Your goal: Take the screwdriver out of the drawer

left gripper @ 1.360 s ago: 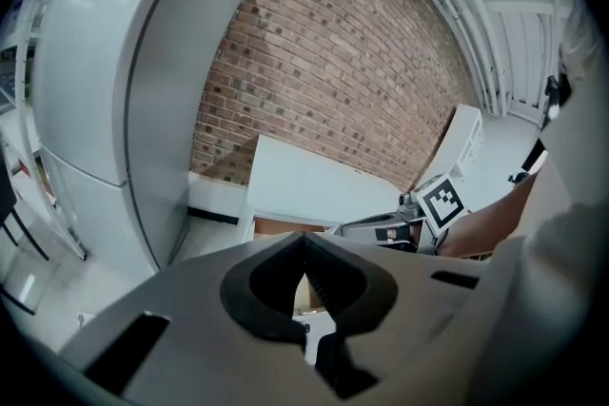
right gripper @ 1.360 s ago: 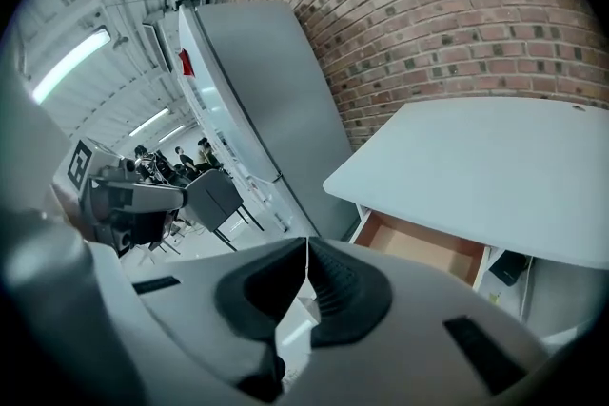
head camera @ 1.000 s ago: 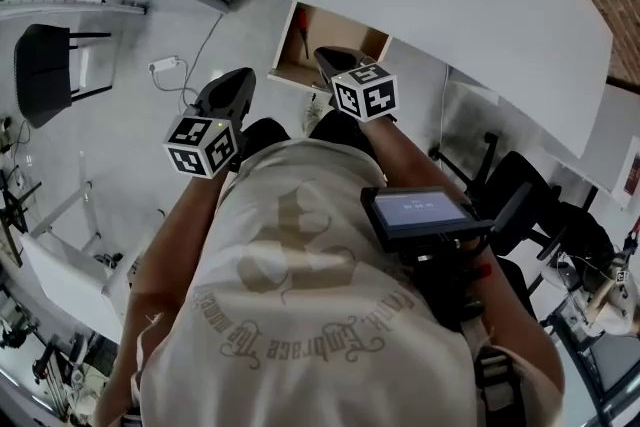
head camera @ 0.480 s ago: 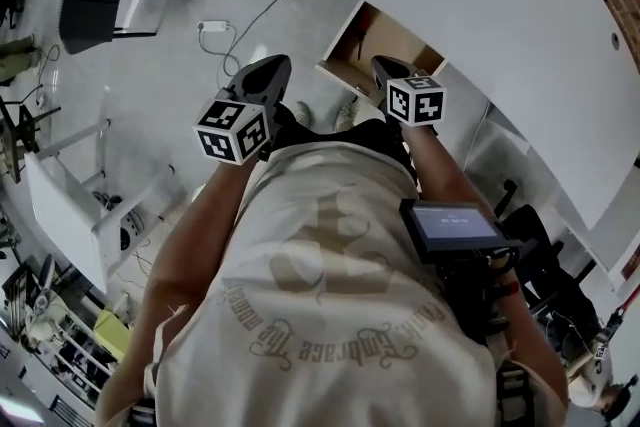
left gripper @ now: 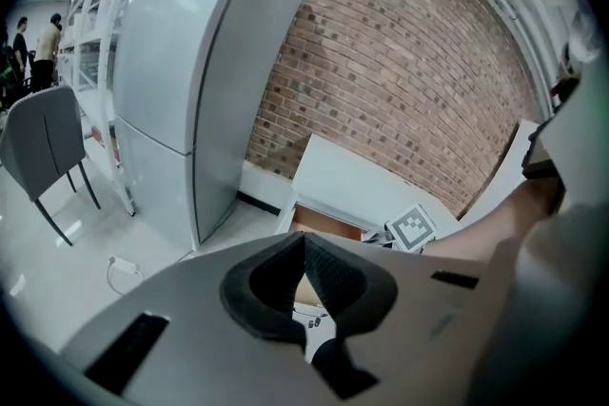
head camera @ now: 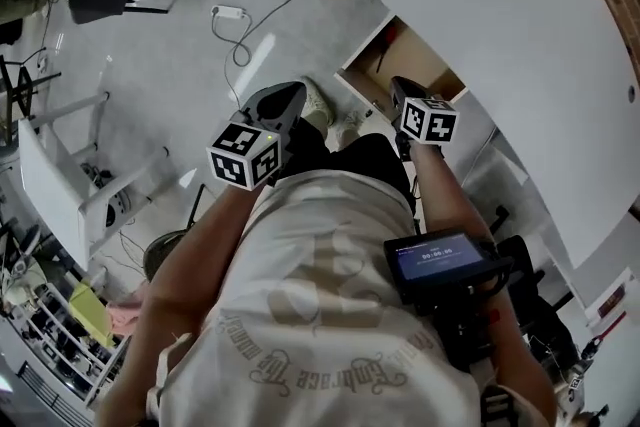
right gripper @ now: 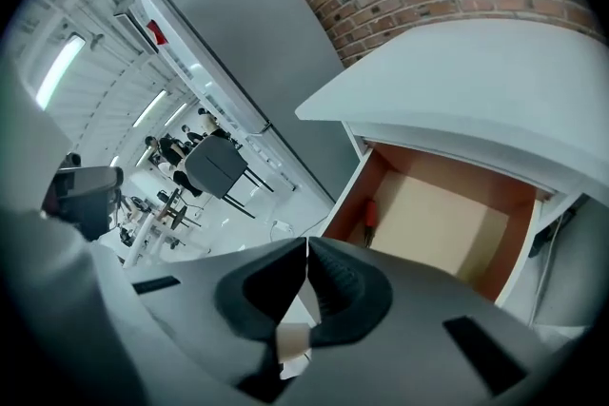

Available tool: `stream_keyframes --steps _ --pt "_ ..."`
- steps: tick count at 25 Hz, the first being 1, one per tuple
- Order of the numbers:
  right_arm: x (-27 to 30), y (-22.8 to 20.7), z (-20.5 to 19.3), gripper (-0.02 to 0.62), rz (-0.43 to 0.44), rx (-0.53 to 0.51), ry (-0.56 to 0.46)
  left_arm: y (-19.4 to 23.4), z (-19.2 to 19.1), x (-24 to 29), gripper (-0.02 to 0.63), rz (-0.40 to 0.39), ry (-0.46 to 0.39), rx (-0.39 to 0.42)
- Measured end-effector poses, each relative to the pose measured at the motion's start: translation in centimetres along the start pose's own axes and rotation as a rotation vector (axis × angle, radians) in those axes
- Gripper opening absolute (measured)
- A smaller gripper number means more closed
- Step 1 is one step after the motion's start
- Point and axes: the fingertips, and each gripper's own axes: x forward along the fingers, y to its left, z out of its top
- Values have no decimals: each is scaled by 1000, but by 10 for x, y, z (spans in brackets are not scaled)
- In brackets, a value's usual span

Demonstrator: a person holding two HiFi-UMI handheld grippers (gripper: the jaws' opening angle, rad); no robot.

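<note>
From the head view, the left gripper (head camera: 288,98) hangs over the floor (head camera: 180,65) and the right gripper (head camera: 398,87) sits at the near edge of the open drawer (head camera: 395,65), which juts from under a white desk (head camera: 520,45); the screwdriver cannot be made out here. In the left gripper view, the left gripper (left gripper: 304,239) has its jaws closed tip to tip with nothing between them, and beyond them are the drawer (left gripper: 324,222), a tall grey cabinet (left gripper: 209,62) and a brick wall (left gripper: 409,62). In the right gripper view, the right gripper (right gripper: 306,248) is likewise closed and empty, short of the drawer (right gripper: 447,223). The screwdriver (right gripper: 370,214) (red handle) lies inside on the drawer floor, along the left wall, untouched.
</note>
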Motion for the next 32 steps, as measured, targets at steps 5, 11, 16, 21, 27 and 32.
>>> stream_keyframes --steps 5,11,16,21,27,32 --pt "18 -5 -12 25 3 -19 57 1 -17 12 20 4 21 -43" --pt "36 -25 -24 25 -32 -5 99 1 -37 37 20 -10 49 -60" --pt "55 -30 -24 25 -44 -59 122 -6 -43 59 20 -58 62 -32" --pt "83 -39 -28 24 -55 -83 140 -6 -62 78 20 -92 86 -56" --pt "99 -50 -27 25 -81 -81 129 -1 -85 80 20 -100 122 -71" --pt "103 -64 -23 25 -106 -89 117 9 -95 81 20 -56 124 -110"
